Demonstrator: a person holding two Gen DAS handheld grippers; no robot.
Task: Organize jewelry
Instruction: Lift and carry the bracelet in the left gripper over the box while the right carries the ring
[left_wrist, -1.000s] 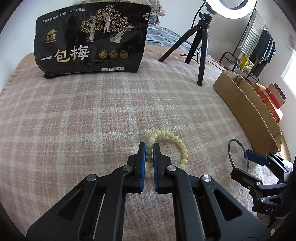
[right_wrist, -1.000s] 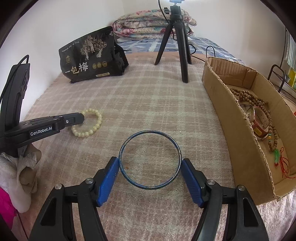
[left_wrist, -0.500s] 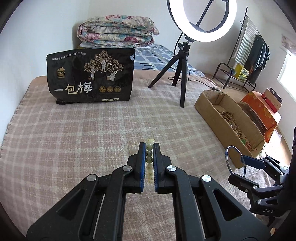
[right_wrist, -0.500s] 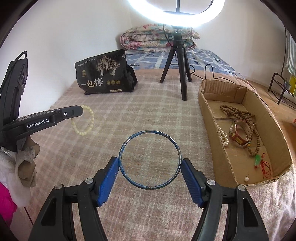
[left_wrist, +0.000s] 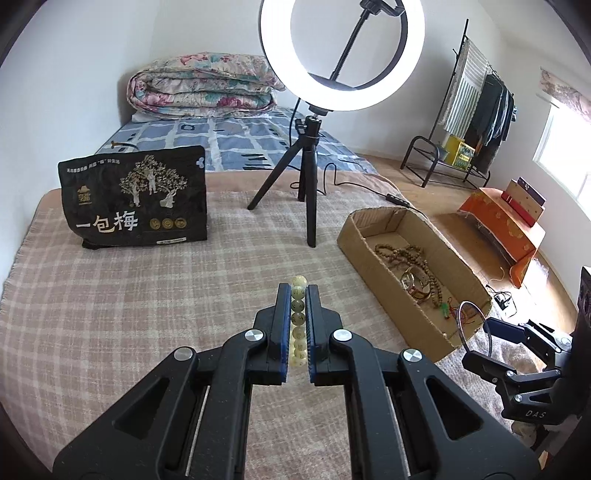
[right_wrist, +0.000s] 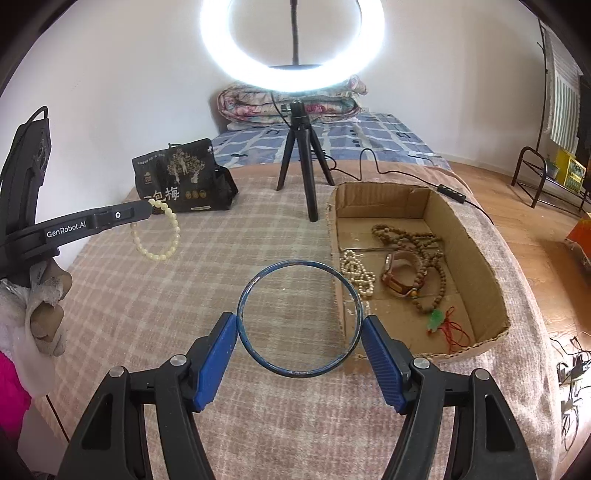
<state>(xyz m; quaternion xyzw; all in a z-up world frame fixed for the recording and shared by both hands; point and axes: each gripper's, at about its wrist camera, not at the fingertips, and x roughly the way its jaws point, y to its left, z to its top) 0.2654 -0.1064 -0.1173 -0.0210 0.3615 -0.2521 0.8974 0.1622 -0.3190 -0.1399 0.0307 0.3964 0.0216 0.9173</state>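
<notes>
Now both pieces are lifted above the plaid-blanketed bed (right_wrist: 184, 314): the left gripper (left_wrist: 298, 295), jaws pinching a cream bead bracelet (right_wrist: 157, 236), and the right gripper (right_wrist: 299, 334), jaws clamping a thin blue metal bangle (right_wrist: 299, 317). Next, I judge, each must travel over the open cardboard box (right_wrist: 480, 258) at the bed's right edge and release.

A home bedroom: folded quilt (left_wrist: 201, 85) on a bed (left_wrist: 236, 147), clothes rack (left_wrist: 476, 110) nearby.
</notes>
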